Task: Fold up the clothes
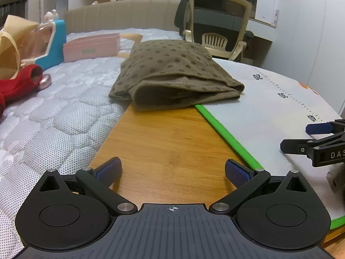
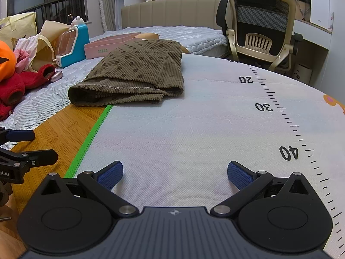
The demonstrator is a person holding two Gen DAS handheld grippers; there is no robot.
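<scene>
Basically the olive dotted garment is already folded into a compact stack, sitting at the far end of the white ruler mat, straddling the mat's green edge and the wooden board, likely parked there as finished. Left gripper hovers over the board just beside the mat, right gripper over the mat's near end; both jaws spread wide, holding nothing. Red clothing lies on the bed beside the mat, probably next up.
</scene>
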